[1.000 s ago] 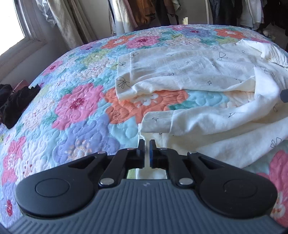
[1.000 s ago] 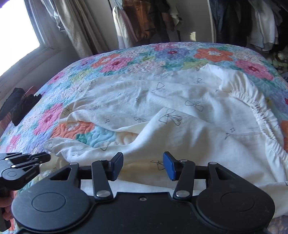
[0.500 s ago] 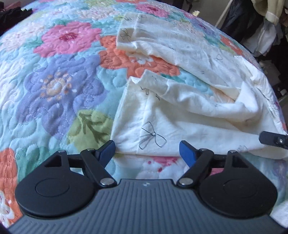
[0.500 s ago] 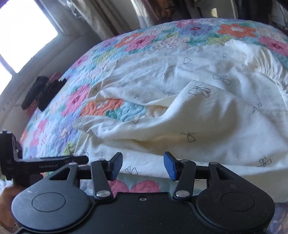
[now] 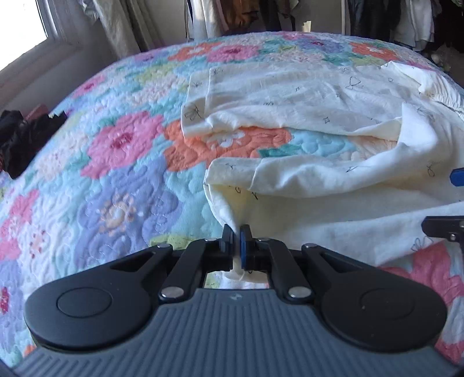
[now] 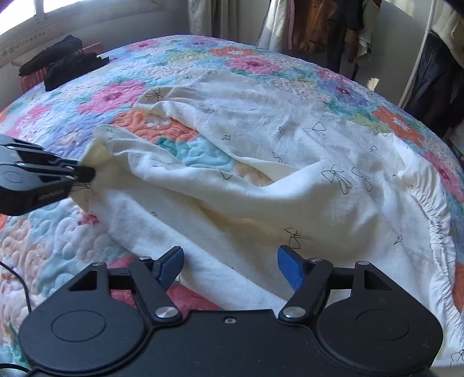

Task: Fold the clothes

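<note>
Presently found spread across a floral quilt: cream bow-print trousers, rumpled, waist toward the right in both views. Noted an elastic waistband, gathered, along the right edge of the garment. Noted two legs running leftward, lying apart, with a wedge of quilt exposed between them. Far leg flat with a turned hem; near leg creased and partly doubled over itself.

Left gripper: jaws just closed, now pinched tight on the hem corner of the near leg. Confirmed cloth bunched between the pads and drawn into a narrow peak toward them. Confirmed again from the right wrist view, at the left margin, with fabric gathered at the fingertips.

Right gripper: jaws just been opening, now standing wide. Positioned above the near edge of the trousers, toward the waist end. Cloth visible in the gap between the blue pads, with neither pad pressing on it. Not gripping.

Both grippers on the same near side of the garment, well apart, left at the leg end, right nearer the waist.

Surroundings, recorded briefly: dark clothing heaped at the far left edge of the bed; a bright window beyond it, with a pale curtain alongside; hanging clothes behind the bed; a thin black cable trailing over the quilt at the lower left of the right wrist view.
</note>
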`<state>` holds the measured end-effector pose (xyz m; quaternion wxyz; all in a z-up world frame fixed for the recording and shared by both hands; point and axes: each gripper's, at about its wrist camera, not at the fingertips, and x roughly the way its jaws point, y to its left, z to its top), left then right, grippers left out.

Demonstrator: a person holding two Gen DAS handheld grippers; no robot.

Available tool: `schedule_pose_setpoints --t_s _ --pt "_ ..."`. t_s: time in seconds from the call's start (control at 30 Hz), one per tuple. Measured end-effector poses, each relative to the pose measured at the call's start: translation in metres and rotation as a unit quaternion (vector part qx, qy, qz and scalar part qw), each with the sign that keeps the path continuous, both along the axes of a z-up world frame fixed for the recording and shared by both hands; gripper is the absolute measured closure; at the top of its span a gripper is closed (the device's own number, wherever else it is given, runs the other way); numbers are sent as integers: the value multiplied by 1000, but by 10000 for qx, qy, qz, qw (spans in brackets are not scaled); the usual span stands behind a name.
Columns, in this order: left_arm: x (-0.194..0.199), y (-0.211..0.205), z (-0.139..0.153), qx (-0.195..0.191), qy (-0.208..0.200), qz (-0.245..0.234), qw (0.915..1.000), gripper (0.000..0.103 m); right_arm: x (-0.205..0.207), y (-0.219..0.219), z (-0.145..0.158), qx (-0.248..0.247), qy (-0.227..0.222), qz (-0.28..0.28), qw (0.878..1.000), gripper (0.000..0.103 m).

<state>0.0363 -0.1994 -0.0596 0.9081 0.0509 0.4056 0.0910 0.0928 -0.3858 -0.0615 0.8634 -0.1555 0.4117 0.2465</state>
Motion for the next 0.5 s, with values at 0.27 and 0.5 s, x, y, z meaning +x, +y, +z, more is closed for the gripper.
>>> schedule_pose_setpoints --t_s 0.27,0.5 --pt "-59 31 78 299 -346 422 9981 99 1 -98 42 1182 323 -2005 9720 23" --pt "-64 57 0 -886 1143 893 9855 99 -21 -193 47 1063 53 -3458 9323 23"
